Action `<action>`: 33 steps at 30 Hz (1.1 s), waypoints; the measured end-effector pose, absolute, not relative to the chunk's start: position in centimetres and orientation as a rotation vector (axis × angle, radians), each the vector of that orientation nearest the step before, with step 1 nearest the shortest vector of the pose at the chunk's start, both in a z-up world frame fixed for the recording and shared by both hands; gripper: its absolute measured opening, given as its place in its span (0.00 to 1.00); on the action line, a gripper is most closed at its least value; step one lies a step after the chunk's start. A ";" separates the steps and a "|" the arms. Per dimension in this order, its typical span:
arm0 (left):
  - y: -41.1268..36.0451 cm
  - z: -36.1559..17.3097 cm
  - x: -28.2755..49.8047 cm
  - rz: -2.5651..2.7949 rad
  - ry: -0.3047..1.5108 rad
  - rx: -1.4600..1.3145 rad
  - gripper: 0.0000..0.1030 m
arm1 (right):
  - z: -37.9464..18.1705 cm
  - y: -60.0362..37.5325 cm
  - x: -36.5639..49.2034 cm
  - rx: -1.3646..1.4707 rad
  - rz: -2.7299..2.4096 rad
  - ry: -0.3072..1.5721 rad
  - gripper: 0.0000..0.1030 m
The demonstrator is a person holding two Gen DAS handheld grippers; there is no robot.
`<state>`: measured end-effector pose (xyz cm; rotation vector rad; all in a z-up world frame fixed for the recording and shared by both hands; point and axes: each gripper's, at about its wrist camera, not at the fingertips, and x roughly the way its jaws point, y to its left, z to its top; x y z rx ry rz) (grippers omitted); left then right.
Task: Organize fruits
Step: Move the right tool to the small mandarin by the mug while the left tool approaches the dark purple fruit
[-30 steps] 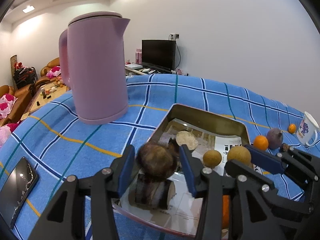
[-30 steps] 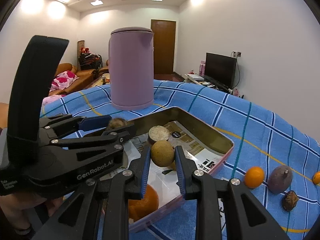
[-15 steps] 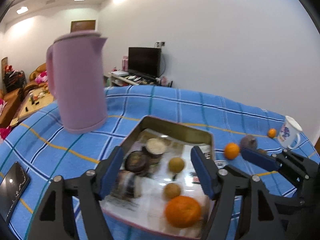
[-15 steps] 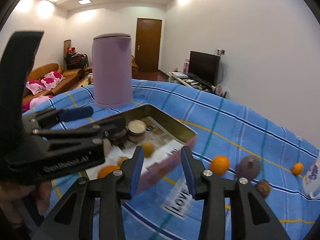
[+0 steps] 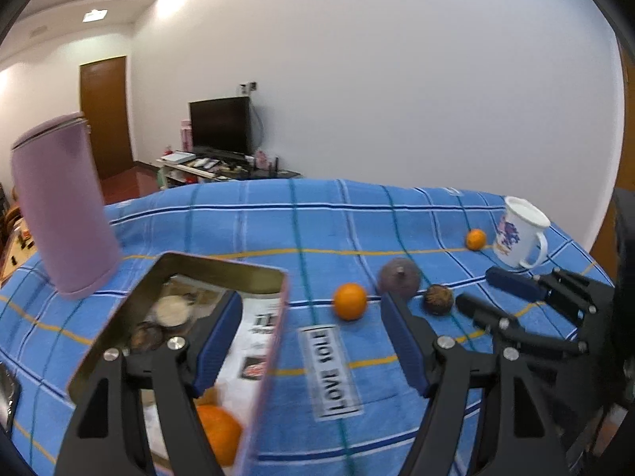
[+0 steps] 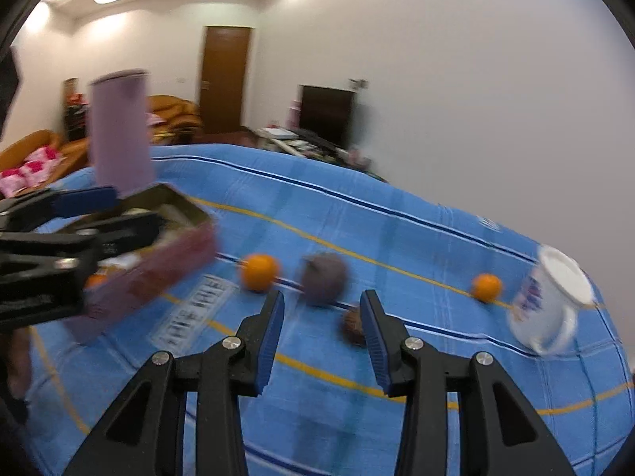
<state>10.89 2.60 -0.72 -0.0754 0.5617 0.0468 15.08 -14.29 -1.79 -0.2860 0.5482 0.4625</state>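
Two claws, left claw [image 5: 313,341] and right claw [image 6: 322,333], gaping empty, cloth label [image 5: 330,373] reads "LOVE YOU" (upside down)

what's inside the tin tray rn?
In the tin tray: printed paper lining, an orange, a pale round piece and a dark one. The left tongs hide the middle.

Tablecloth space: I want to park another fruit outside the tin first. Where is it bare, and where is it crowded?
Bare cloth lies behind the tin, between the kettle and the mug, and around the printed label. It is crowded beside the tin: orange, purple fruit and brown fruit sit close together. A small orange sits by the mug.
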 end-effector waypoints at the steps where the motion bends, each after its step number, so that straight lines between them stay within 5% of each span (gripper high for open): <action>1: 2.1 -0.7 11.3 0.043 0.565 -0.068 0.72 | -1.9 -15.3 15.9 -0.276 0.429 0.561 0.41; 18: -4.4 -3.1 21.4 -0.018 0.662 0.042 0.72 | -4.4 -20.6 26.4 -0.351 0.095 0.683 0.40; 33: -4.3 -4.6 22.9 -0.070 0.703 0.009 0.72 | -5.8 -19.7 32.5 -0.423 0.007 0.751 0.41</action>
